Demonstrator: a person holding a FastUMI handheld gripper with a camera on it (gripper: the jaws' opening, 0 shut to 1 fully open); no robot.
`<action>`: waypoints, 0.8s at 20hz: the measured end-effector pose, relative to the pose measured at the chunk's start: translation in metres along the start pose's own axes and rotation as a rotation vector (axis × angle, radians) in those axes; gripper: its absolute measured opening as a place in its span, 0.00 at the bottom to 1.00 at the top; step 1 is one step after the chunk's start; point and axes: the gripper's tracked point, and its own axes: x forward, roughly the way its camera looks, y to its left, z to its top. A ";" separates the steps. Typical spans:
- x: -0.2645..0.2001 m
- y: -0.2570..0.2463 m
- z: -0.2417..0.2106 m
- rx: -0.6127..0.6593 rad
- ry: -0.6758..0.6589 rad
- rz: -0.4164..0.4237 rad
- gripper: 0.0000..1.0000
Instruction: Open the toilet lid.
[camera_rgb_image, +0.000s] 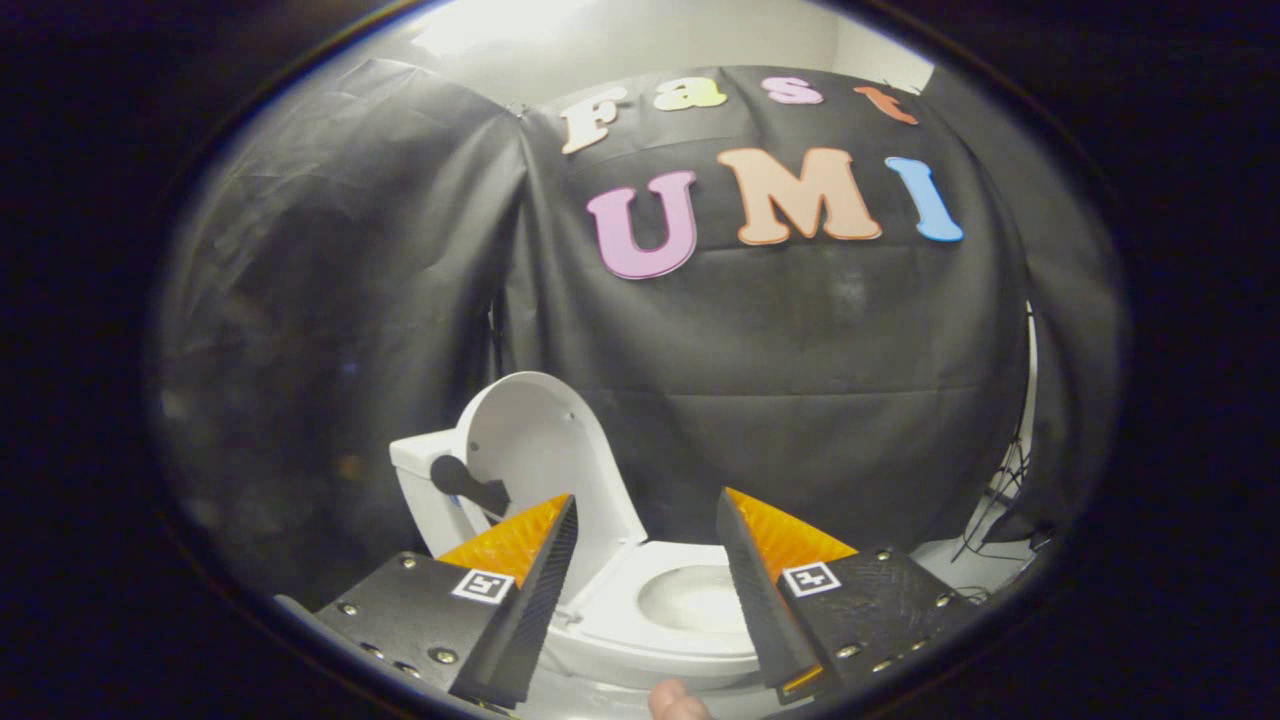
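Gripper view: the gripper (645, 520) hangs above the toilet (640, 620), fingers spread wide and holding nothing. Between and just beyond the fingers lies the bowl (695, 600), ringed by the seat (620, 625). The lid (545, 450) stands upright behind the seat, leaning back toward the tank (420, 470), so the opening looks done. A dark handle (465, 482) sits on the lid's inner face beside the left finger, likely the grip point. A fingertip (678, 702) shows below the toilet's front edge.
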 end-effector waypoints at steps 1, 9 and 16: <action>-0.001 -0.007 0.003 0.014 -0.003 -0.002 0.83; -0.006 -0.035 -0.001 0.077 0.004 -0.002 0.86; -0.015 -0.038 0.009 0.123 -0.009 0.037 0.86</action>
